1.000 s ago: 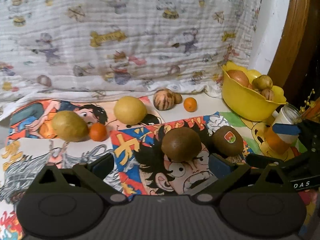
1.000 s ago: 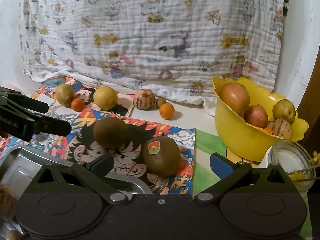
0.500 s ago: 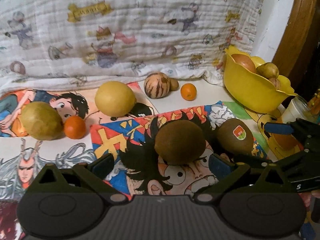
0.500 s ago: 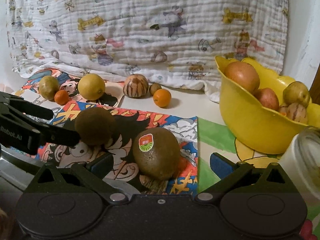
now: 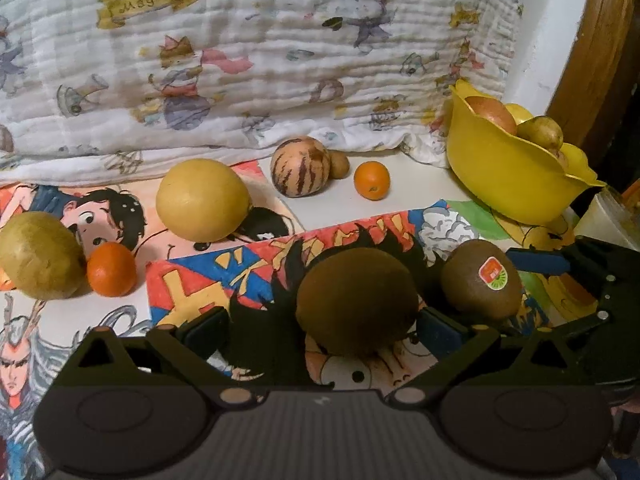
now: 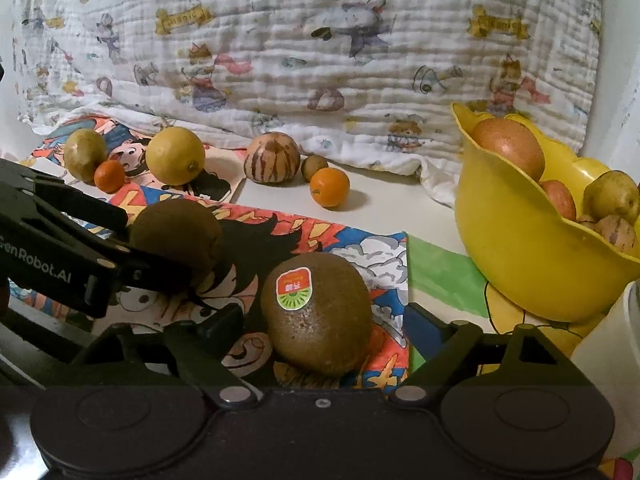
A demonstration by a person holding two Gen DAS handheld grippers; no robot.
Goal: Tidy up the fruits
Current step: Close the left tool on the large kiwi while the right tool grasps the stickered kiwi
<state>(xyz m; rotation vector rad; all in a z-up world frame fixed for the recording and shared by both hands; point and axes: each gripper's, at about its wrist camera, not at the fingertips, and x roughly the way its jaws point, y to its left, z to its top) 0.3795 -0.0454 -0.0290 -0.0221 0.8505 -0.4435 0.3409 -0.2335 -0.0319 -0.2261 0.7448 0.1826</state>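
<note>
Kiwis sit between both spread-open grippers: left gripper [image 5: 320,326] should centre on the plain kiwi [image 5: 357,299], right gripper [image 6: 324,326] on the stickered kiwi [image 6: 318,314], then squeeze gently.

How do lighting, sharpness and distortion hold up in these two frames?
Left wrist view: dim warm light, dark fisheye corners, the plain kiwi soft between the open left tongs. Right wrist view: sharper, the stickered kiwi crisp, the yellow bowl bulging at the edge.

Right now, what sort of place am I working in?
Probably a home, maybe a child's room: cartoon drawings cover a white tabletop, a nursery-print blanket hangs behind, and a yellow bowl holds fruit.
</note>
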